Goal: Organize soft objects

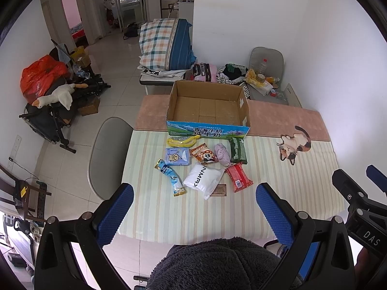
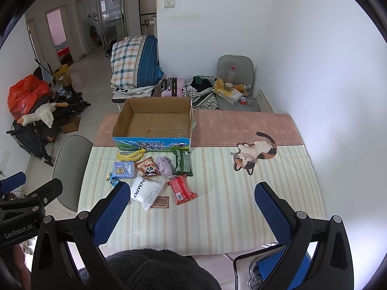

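An empty cardboard box (image 1: 208, 107) (image 2: 154, 120) stands open at the far side of the striped table (image 1: 278, 169) (image 2: 229, 193). In front of it lie several soft packs: a yellow pouch (image 1: 180, 141), a blue tissue pack (image 1: 176, 157), an orange snack bag (image 1: 203, 155), a lilac cloth (image 1: 223, 154), a green pack (image 1: 238, 150), a red pack (image 1: 238, 177) (image 2: 182, 189), a white pack (image 1: 203, 181) (image 2: 146, 189) and a blue-gold sachet (image 1: 170, 176). My left gripper (image 1: 194, 193) and right gripper (image 2: 192, 191) hover open above the near table edge, holding nothing.
A grey chair (image 1: 108, 154) stands at the table's left. A cat-shaped mat (image 1: 293, 145) (image 2: 254, 152) lies at the right. Behind the table are a cot with plaid bedding (image 1: 164, 43) and a cluttered chair (image 1: 263, 72). A dark fleece garment (image 1: 212, 263) fills the bottom of the view.
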### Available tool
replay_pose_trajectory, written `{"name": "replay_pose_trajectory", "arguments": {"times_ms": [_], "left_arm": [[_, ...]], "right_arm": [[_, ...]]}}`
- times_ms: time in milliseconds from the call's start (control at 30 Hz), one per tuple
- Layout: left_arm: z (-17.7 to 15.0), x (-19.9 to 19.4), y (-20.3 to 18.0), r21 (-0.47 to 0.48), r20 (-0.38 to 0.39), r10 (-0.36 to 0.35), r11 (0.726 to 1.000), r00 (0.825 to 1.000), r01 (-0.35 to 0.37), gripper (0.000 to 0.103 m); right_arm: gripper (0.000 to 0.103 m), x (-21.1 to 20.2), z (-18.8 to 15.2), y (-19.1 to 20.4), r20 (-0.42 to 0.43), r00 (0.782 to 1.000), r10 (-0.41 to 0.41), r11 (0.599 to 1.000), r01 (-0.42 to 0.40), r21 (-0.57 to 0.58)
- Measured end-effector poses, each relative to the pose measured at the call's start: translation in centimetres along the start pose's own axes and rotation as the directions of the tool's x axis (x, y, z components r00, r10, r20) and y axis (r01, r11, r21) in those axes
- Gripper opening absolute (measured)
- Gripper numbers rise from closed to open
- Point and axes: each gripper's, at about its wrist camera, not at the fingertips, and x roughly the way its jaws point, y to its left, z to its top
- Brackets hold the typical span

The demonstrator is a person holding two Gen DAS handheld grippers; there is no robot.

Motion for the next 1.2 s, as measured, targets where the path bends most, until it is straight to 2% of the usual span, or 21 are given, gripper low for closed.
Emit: {"name": "replay_pose_trajectory", "arguments": {"times_ms": [967, 1133, 1200], "left_arm": [[1.1, 0.2, 0.3, -0.006, -0.007, -0.013, 1.0, 1.0, 0.013, 0.103], [2.6, 3.1, 1.3, -0.059, -0.04, -0.032, 0.998, 0.999, 0.03, 0.103], [3.2, 5.5, 2.1, -0.101, -0.081, -0.051, 0.994, 0.995, 0.042, 0.103]], "right_arm": [[0.103, 1.1, 0.6, 1.0, 0.004, 1.0, -0.002, 1.0, 0.002, -0.011], [0.103, 2.8, 0.7, 0.7, -0.01, 1.0, 0.005, 1.0, -0.005, 0.021], [0.103, 5.2, 0.8, 0.4, -0.042, 0.999, 0.008, 1.0, -0.007, 0.03]]}}
